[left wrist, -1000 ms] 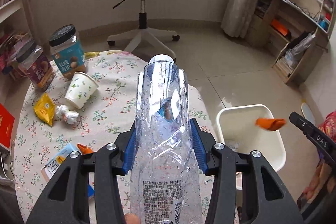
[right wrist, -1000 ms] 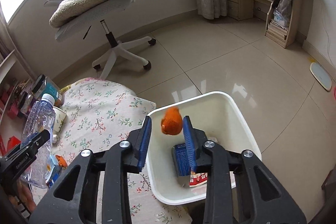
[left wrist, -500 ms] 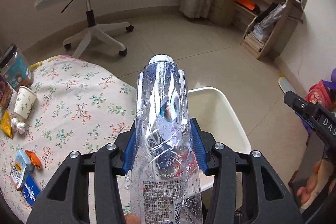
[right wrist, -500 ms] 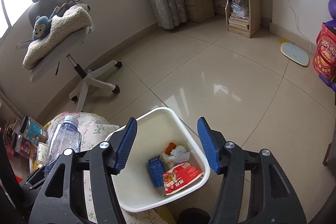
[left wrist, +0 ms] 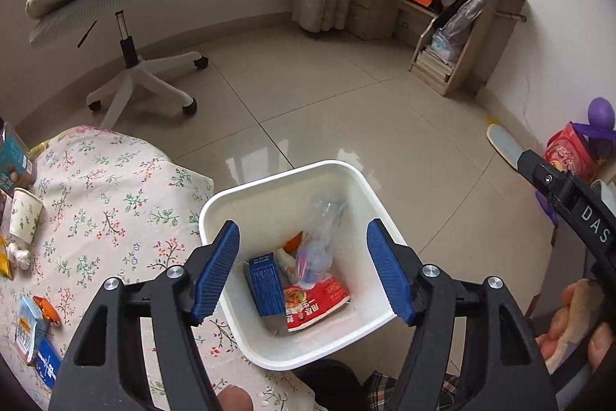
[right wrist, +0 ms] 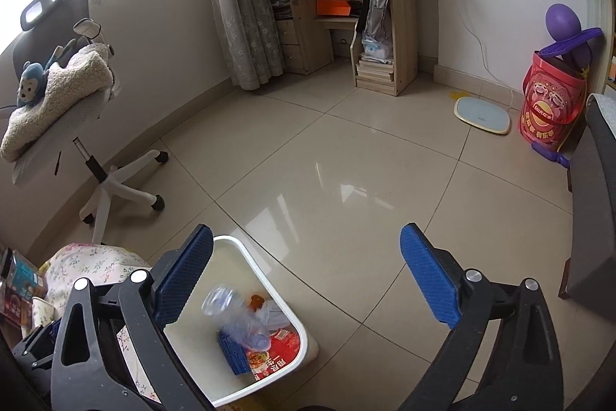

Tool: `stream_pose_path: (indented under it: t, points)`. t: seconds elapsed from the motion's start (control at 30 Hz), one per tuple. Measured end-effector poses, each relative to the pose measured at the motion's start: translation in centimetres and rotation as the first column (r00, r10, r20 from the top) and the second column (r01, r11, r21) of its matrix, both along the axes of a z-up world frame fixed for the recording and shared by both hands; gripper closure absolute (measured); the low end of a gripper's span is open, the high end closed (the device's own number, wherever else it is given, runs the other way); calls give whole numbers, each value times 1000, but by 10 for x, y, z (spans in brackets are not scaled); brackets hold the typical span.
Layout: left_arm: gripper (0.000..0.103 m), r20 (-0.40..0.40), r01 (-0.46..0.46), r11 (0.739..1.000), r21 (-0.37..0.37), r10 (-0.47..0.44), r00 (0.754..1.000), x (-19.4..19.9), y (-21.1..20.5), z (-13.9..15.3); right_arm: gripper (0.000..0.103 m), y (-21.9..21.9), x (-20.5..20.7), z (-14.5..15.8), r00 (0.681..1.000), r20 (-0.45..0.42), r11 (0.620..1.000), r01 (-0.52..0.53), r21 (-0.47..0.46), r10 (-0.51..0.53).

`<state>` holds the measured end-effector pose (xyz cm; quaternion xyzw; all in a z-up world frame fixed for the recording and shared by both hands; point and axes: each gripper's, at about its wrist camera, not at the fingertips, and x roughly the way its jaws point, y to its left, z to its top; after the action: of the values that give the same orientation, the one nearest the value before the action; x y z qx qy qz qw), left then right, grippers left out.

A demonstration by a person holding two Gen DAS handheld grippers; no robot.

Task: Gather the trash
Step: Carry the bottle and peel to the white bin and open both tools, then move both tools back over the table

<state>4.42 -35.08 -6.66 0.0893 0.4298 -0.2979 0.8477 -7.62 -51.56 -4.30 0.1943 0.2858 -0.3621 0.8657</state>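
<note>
My left gripper (left wrist: 304,266) is open and empty, held above the white trash bin (left wrist: 231,197). A clear plastic bottle (left wrist: 321,237) lies blurred inside the bin, on a blue carton (left wrist: 265,286) and a red wrapper (left wrist: 315,305). My right gripper (right wrist: 306,280) is open and empty above the floor, to the right of the bin (right wrist: 300,332); the bottle (right wrist: 235,318) shows there too. On the floral tablecloth (left wrist: 107,203) lie a paper cup (left wrist: 25,220), an orange scrap (left wrist: 46,307) and a small carton (left wrist: 29,330).
A swivel chair (left wrist: 131,64) with a blanket stands beyond the table. A wooden desk with shelves (right wrist: 346,14) is at the back, a red bucket (right wrist: 550,106) and a scale (right wrist: 481,114) at the right wall. Jars (left wrist: 9,160) stand at the table's left edge.
My left gripper has opened and the clear bottle has dropped into the bin. My right gripper released the orange scrap into the bin earlier and has swung right, away from the bin.
</note>
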Motion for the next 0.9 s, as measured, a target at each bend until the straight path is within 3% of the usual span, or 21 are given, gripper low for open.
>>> stream_pose_path:
  t: [0.23,0.4,0.6,0.9]
  points:
    - [30,93,-77,997,30,74,993,1,28,9,7,35,12,7,999,-26,992,-32,-121,29]
    - [24,160,-175,985,16,170,972,6,63,17,7,68,28,8,995,-65,977,-83,-195,72]
    - [16,236,-262,965,-14,258,937,7,104,28,7,106,48,8,984,-97,962,-165,-218,147]
    - [16,275,-380,925,-17,369,888,17,172,23,7,167,80,4,957,-131,937,-281,-209,258]
